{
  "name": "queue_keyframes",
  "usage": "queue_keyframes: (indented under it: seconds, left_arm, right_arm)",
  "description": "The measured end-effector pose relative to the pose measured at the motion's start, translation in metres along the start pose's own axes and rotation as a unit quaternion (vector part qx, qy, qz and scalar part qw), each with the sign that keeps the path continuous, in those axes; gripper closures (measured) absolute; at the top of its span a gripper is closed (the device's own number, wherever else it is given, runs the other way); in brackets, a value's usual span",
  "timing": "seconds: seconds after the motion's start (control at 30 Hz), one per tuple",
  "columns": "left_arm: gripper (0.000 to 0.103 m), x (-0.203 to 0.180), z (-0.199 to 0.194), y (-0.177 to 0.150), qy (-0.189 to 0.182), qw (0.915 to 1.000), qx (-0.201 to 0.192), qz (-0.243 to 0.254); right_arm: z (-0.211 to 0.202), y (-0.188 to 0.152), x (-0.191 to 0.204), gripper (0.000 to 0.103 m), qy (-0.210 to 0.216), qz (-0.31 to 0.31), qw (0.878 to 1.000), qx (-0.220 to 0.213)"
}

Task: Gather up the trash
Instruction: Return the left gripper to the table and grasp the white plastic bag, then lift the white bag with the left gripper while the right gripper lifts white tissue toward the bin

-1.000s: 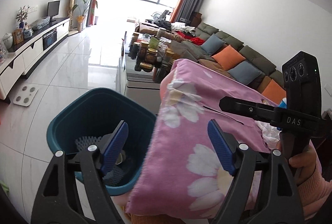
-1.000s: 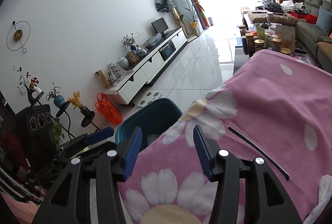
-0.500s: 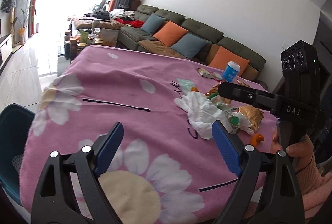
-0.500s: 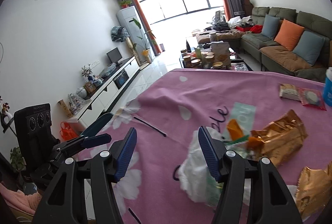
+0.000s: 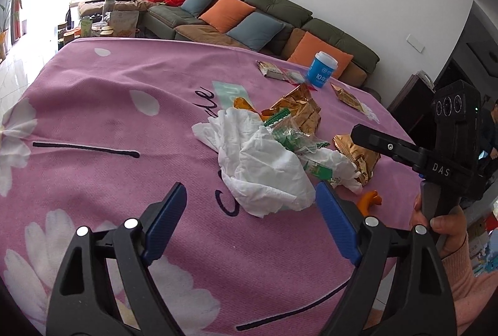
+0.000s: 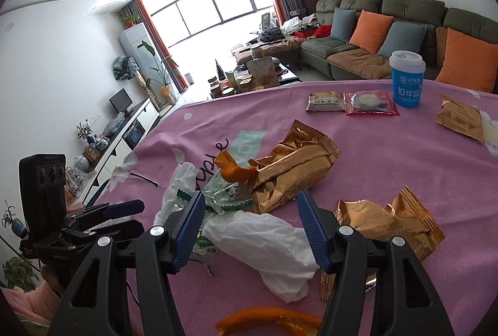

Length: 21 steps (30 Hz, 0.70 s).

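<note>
Both tongs, L (image 5: pixel 250 221) & R (image 6: pixel 250 227), gape empty over crumpled tissue (image 6: pixel 267 239), long axis slanting lower-right.

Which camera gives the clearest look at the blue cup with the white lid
The right wrist view: the blue cup stands large, upright and unblocked, its white lettering readable. In the left wrist view it appears smaller, tilted by the lens, beyond the wrappers.

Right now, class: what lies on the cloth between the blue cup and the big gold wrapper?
In the right wrist view, two small snack packets, a beige one and a red one, lie between the blue cup and the big gold wrapper; the rest is bare cloth.
</note>
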<state>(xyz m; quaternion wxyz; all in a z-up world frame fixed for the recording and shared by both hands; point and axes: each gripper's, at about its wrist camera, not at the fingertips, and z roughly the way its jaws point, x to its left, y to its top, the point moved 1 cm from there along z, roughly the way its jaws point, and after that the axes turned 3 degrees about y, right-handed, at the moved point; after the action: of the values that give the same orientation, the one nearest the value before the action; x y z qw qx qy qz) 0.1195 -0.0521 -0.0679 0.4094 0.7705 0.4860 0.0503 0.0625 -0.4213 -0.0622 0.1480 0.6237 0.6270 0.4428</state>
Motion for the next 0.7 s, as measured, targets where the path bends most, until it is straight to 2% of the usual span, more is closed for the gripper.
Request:
queue_keyframes:
  seconds: [0.27, 0.37, 0.43, 0.53, 0.6, 0.7]
  left_arm:
    - [0.036, 0.0, 0.027, 0.008, -0.006, 0.9991, 0.039, -0.015]
    - [0.049, 0.004, 0.03, 0.008, -0.015, 0.9986, 0.047, -0.022]
    - [0.067, 0.004, 0.032, 0.009, -0.02, 0.9984, 0.048, -0.024]
    - [0.081, 0.007, 0.035, 0.007, -0.03, 0.9974, 0.056, -0.034]
    - [0.081, 0.009, 0.034, 0.006, -0.027, 0.9975, 0.054, -0.037]
    - [0.083, 0.01, 0.025, 0.005, -0.03, 0.9981, 0.041, -0.035]
  right_arm:
    - [0.006, -0.016, -0.003, 0.044, -0.009, -0.019, 0.999, 0.031]
    - [0.01, -0.02, -0.003, 0.044, -0.015, -0.025, 0.999, 0.045]
    - [0.013, -0.023, -0.003, 0.044, -0.017, -0.026, 0.998, 0.051]
    - [0.015, -0.026, -0.006, 0.053, -0.013, -0.023, 0.998, 0.057]
    - [0.014, -0.027, -0.007, 0.058, -0.011, -0.021, 0.998, 0.057]
    - [0.01, -0.026, -0.007, 0.077, -0.008, -0.019, 0.998, 0.052]
